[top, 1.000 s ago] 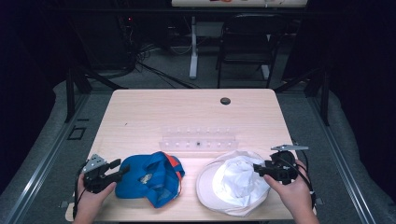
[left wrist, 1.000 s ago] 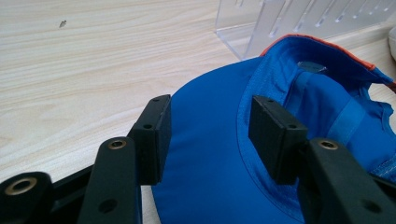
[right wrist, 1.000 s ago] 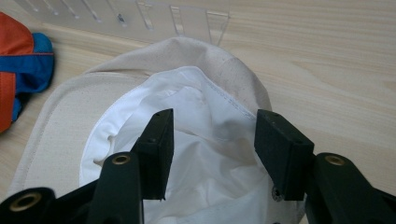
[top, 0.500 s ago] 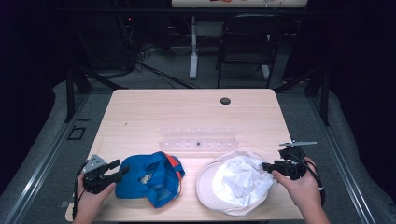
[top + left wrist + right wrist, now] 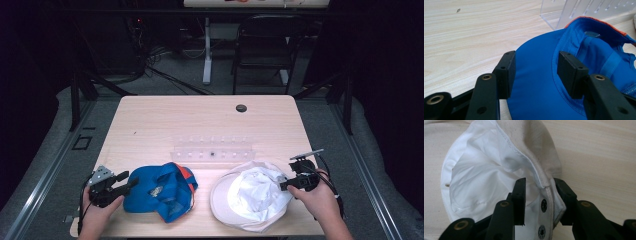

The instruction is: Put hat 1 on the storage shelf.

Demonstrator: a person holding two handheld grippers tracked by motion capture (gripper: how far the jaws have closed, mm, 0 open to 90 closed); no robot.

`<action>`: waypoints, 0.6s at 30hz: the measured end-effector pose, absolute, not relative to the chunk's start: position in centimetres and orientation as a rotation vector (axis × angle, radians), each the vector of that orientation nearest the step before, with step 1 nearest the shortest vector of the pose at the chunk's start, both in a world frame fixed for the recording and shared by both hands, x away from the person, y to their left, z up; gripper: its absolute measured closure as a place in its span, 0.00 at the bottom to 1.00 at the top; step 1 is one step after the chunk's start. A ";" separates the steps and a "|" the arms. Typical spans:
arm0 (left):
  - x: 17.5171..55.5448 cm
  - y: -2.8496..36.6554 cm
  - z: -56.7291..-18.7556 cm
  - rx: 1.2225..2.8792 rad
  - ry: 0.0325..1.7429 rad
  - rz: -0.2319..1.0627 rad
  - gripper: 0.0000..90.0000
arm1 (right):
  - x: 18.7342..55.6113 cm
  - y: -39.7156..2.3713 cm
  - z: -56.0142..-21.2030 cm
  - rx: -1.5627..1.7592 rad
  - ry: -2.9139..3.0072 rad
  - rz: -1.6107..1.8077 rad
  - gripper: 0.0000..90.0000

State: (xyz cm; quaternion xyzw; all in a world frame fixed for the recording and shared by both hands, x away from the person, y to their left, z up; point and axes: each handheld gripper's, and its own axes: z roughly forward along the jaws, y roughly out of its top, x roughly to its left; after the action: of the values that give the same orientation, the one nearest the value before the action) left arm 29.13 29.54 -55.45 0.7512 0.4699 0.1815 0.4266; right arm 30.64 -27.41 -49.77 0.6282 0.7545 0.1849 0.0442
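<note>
Table (image 5: 150, 125): light wood-grain top, rounded corners, small dark round spot (image 5: 241, 108) near the far edge.

Directly on it:
- Blue cap (image 5: 160, 190), upside down, orange trim on its rim, just beside the left gripper (image 5: 129, 184) on the side its jaws point to; the brim reaches in between the jaws.
- White hat (image 5: 252, 200), inside up, lining crumpled, directly ahead of the right gripper (image 5: 283, 186); its edge with two dark snaps lies between that gripper's jaws.
- Clear plastic rack (image 5: 212, 150) with a row of holes, lying beyond both grippers, behind cap and hat and close to both.

Far half of the table: bare wood.
</note>
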 end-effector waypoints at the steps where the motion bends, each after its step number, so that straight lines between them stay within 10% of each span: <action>1: 29.1 29.5 -55.5 1.877 1.174 0.454 0.55 | 30.6 -27.4 -49.8 1.920 2.306 0.565 0.73; 18: 29.1 29.4 -55.6 1.870 1.173 0.462 0.55 | 30.1 -27.1 -47.9 1.906 2.366 0.429 0.87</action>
State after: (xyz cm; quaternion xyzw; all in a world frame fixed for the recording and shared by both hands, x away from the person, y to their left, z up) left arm 29.12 29.38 -55.56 0.7491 0.4699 0.1851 0.4287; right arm 30.05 -27.12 -47.88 0.6207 0.7706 0.1397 0.0367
